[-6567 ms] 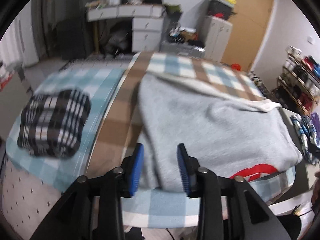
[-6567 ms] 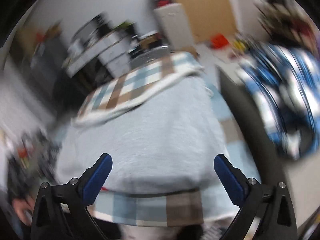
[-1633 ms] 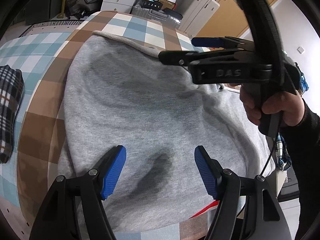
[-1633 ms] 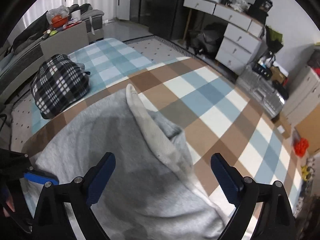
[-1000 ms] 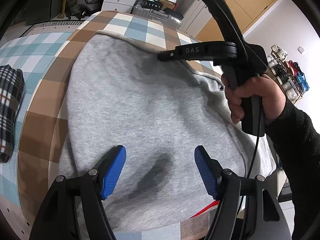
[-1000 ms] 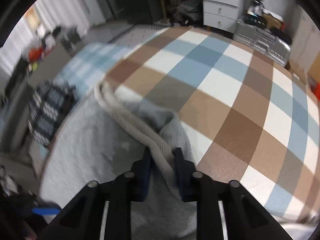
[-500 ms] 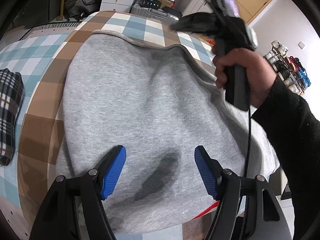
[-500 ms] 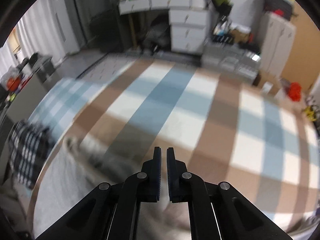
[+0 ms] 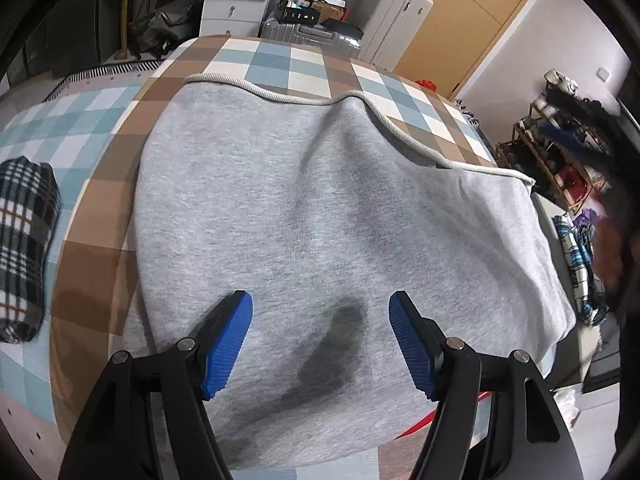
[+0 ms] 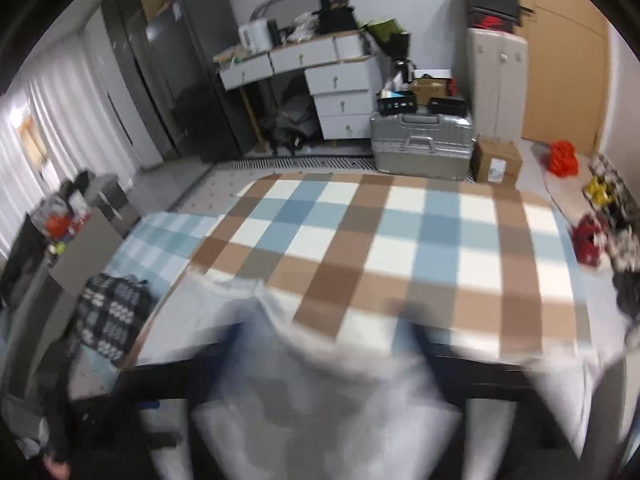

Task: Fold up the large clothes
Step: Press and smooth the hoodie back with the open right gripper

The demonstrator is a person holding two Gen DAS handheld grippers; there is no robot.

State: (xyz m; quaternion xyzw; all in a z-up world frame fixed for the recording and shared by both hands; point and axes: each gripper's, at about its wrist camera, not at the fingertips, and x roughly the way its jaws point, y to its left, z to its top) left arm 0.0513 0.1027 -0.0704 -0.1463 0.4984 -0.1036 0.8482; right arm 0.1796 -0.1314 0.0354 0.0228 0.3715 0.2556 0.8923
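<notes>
Soft, matt grey knit on the sweatshirt (image 9: 320, 208), fleecy, with a ribbed cream hem. Smooth woven cloth on the checked cover (image 10: 400, 240), matt, in brown, blue and white. Fuzzy plaid fleece on the folded black-and-white garment (image 9: 22, 240). Ridged blue rubbery pads (image 9: 228, 344) on matt black plastic fingers of the left gripper (image 9: 320, 344), with 4 shiny metal pins. Ribbed, glossy metal-look shell on the suitcase (image 10: 422, 146).

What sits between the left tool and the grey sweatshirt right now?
Nothing visible. The left tool hangs with its jaws apart directly over the grey sweatshirt, and only its own shadow falls on the fabric. The folded plaid garment lies well off to the side on the checked cover.
</notes>
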